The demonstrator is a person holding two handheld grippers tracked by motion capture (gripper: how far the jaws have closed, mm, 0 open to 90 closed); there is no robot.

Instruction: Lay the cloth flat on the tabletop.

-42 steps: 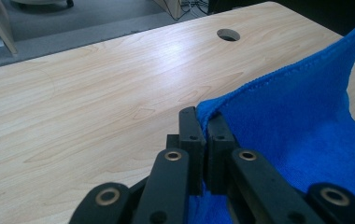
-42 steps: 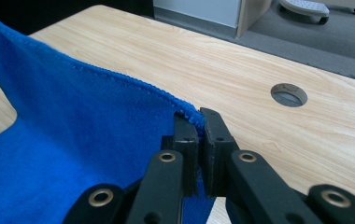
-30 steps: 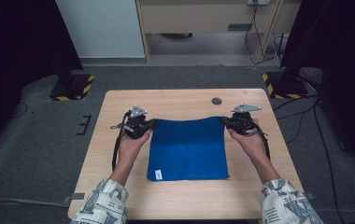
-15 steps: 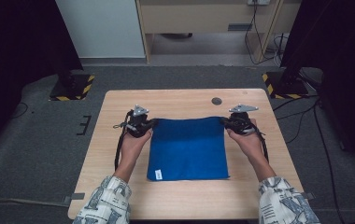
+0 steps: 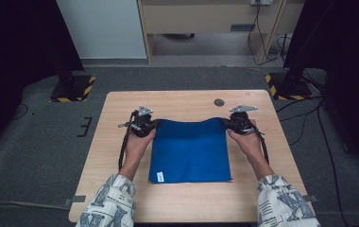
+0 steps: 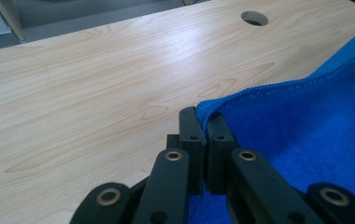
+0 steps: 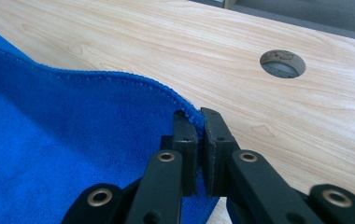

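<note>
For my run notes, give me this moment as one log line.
left gripper: shut on blue cloth far left corner | right gripper: shut on far right corner | cloth: near part flat on table, far edge sagging

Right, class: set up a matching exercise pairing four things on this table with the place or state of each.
Things:
1. blue cloth
2. left gripper
3. white label
4. round hole

Places or states:
A. at the cloth's near left corner
B. in the tabletop, beyond the cloth
C. shut on the cloth's far left corner
D. spread on the table, far corners pinched

Pairs: 1-D, 2-C, 3-A, 4-B
</note>
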